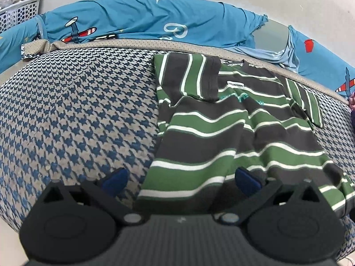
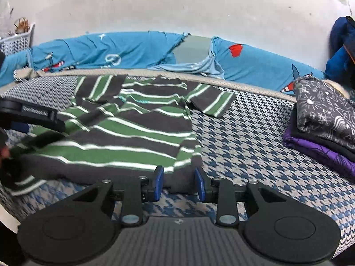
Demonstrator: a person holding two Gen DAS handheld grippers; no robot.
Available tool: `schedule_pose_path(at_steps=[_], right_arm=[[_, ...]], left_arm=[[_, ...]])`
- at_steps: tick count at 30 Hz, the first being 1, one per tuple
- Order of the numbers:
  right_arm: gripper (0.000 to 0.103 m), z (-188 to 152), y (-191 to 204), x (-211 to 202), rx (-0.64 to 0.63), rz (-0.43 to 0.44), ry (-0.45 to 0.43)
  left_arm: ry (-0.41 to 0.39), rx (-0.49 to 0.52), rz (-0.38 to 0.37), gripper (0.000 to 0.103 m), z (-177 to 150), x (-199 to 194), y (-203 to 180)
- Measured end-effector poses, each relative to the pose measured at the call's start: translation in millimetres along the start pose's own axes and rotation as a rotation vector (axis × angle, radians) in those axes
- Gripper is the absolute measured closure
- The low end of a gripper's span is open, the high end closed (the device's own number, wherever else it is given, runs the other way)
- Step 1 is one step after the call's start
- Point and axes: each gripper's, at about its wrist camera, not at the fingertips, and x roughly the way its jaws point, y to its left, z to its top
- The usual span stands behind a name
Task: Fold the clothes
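Observation:
A green, grey and white striped T-shirt [image 1: 233, 128] lies front up on the houndstooth bed cover [image 1: 77, 110], collar toward the wall, its left sleeve folded in over the chest. My left gripper [image 1: 180, 179] stands wide open just above the shirt's lower left edge, one finger over the cover and one over the cloth. In the right wrist view the shirt [image 2: 133, 137] fills the middle, and my right gripper [image 2: 179, 182] stands open at the hem's right corner, which shows between the blue pads without being pinched. My left gripper [image 2: 31, 133] shows at the shirt's far left.
Folded clothes [image 2: 321, 119], grey print over purple, are stacked on the cover's right side. Blue aeroplane-print bedding [image 1: 155, 20] lies along the wall behind. A white basket [image 1: 17, 11] stands in the back left corner, and a dark blue bag [image 2: 341, 44] at the far right.

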Motion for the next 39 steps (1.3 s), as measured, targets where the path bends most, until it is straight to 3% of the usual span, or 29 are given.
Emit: schedule_pose_path(at_steps=[7,11,13,18,21,27,31,39], right_arm=[[0.074,-7,0,16,-0.032,-0.035,0.02],[0.094,-7,-3,21,-0.017,-0.027,0.02],[0.096,-7,-4,22,-0.004,-0.021,0.017],[0.097,5,-40,14,0.293,0.094,0.019],[0.097,9,-66,7,0.463,0.111,0.007],[0.097,8,-95,-2,0.618,0.088,0.003],[0.096,6,-90,2,0.511,-0.093,0.059],[0.096,8,-86,3,0.474,-0.059,0.041]], left_arm=[[0.018,0.025,-0.006,0.0,-4,6,-5],[0.034,0.039,0.001,0.0,-8,12,-7],[0.042,0.047,0.006,0.0,-10,14,-8],[0.049,0.06,0.014,0.0,-12,17,-8],[0.048,0.063,0.021,0.0,-12,18,-7],[0.047,0.055,0.031,0.0,-11,20,-3],[0.05,0.059,0.049,0.0,-11,19,-2],[0.047,0.001,0.051,0.0,-8,13,7]])
